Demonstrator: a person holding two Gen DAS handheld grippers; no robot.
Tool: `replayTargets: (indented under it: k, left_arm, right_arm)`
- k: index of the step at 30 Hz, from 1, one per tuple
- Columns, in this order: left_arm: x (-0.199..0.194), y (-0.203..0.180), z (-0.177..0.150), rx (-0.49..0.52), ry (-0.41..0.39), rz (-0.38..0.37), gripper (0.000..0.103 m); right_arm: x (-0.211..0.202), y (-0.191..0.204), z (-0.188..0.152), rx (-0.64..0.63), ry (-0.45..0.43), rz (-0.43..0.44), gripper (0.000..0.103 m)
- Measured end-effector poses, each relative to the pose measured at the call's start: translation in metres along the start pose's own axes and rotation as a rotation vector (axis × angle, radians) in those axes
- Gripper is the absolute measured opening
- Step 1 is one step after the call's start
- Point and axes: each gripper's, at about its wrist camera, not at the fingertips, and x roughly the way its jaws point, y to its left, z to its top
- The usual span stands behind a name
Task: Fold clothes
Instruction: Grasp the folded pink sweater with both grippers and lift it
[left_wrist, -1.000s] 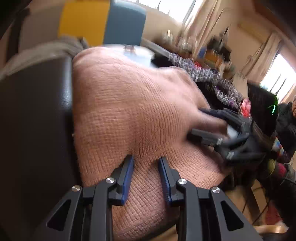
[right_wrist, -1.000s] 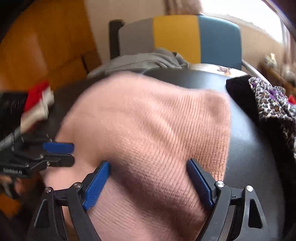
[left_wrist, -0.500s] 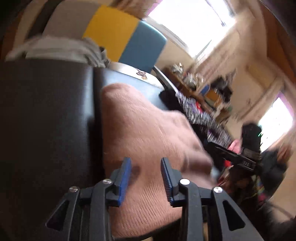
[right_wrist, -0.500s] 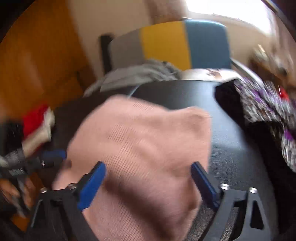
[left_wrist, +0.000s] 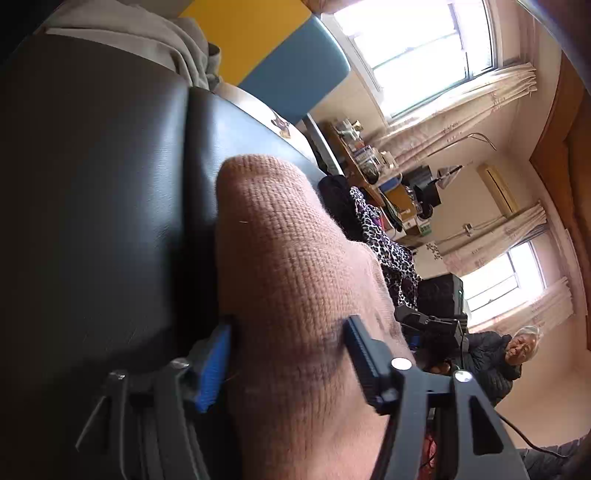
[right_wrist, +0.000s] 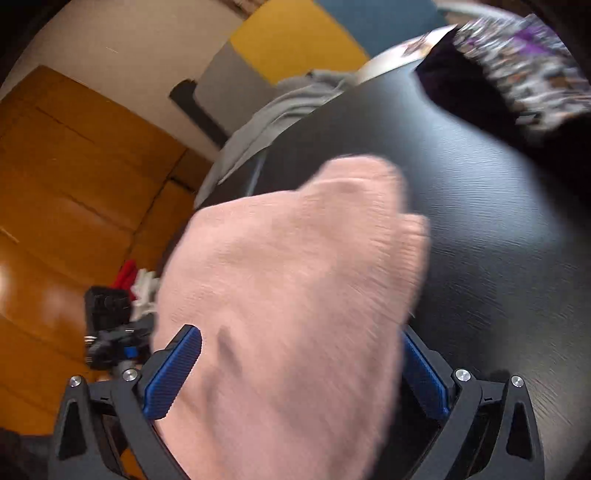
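Observation:
A pink knit sweater (left_wrist: 295, 280) lies in a folded heap on the black table (left_wrist: 103, 206). My left gripper (left_wrist: 286, 328) sits low over its near end, jaws opening and spread wide. The knit bulges between the blue pads (left_wrist: 212, 365) without being pinched. In the right wrist view the same sweater (right_wrist: 295, 280) fills the middle, blurred by motion. My right gripper (right_wrist: 299, 334) stands wide open astride it, its pads (right_wrist: 173, 373) at the sweater's sides. The left gripper's black body (right_wrist: 110, 332) shows beyond the sweater's left edge.
A leopard-print garment (left_wrist: 388, 240) over a dark one lies at the table's far side (right_wrist: 524, 70). A grey garment (right_wrist: 273, 110) hangs off the table's back edge before a yellow and blue chair (left_wrist: 288, 62). A seated person (left_wrist: 495, 365) is at the right. Red and white cloth (right_wrist: 138, 284) lies lower left.
Both wrists have rolled and both views now tilt. The left jaws spread from narrow to wide, letting go of the knit. The right jaws widened slightly. Both grippers drew back toward the sweater's near end.

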Motion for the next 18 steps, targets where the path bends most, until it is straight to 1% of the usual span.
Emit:
replayTargets:
  k: [1, 3, 5, 6, 7, 8, 9, 10, 11, 12, 14, 16, 18]
  left_arm:
    - [0.007, 0.002, 0.004, -0.007, 0.001, -0.003, 0.071]
    - [0.018, 0.005, 0.007, -0.036, 0.024, -0.007, 0.074]
    - [0.023, 0.003, 0.007, -0.01, 0.044, -0.013, 0.074]
    - [0.025, 0.0, 0.007, 0.008, 0.046, 0.001, 0.071]
    - [0.025, -0.001, 0.004, 0.011, 0.042, 0.002, 0.063]
    - [0.024, -0.003, 0.001, 0.014, 0.037, 0.003, 0.055]
    - [0.018, -0.004, -0.005, 0.01, 0.024, -0.003, 0.052]
    - [0.013, -0.005, -0.011, 0.006, 0.012, -0.008, 0.047]
    - [0.007, -0.006, -0.017, 0.002, -0.001, -0.014, 0.044]
    - [-0.005, -0.006, -0.028, -0.005, -0.027, -0.028, 0.043]
    - [-0.034, -0.006, -0.044, -0.025, -0.087, -0.068, 0.039]
    - [-0.068, -0.01, -0.055, -0.004, -0.142, -0.093, 0.039]
    - [-0.109, -0.015, -0.062, 0.016, -0.215, -0.091, 0.039]
  right_arm:
    - [0.007, 0.0, 0.004, 0.007, 0.012, 0.024, 0.103]
    - [0.013, 0.003, 0.006, -0.008, 0.02, 0.029, 0.103]
    - [0.016, 0.01, 0.003, -0.081, 0.029, 0.0, 0.103]
    - [0.017, 0.017, -0.001, -0.13, 0.033, -0.053, 0.101]
    - [0.019, 0.023, -0.005, -0.179, 0.037, -0.106, 0.091]
    - [0.02, 0.03, -0.009, -0.221, 0.039, -0.156, 0.085]
    - [0.021, 0.034, -0.01, -0.227, 0.035, -0.183, 0.07]
    - [0.021, 0.037, -0.011, -0.209, 0.032, -0.168, 0.052]
    - [0.022, 0.042, -0.014, -0.203, 0.03, -0.16, 0.051]
    - [0.025, 0.051, -0.017, -0.227, 0.029, -0.172, 0.048]
    - [0.034, 0.075, -0.024, -0.273, 0.045, -0.148, 0.045]
    - [0.049, 0.102, -0.026, -0.323, 0.074, -0.096, 0.043]
    - [0.065, 0.134, -0.027, -0.377, 0.1, -0.041, 0.042]
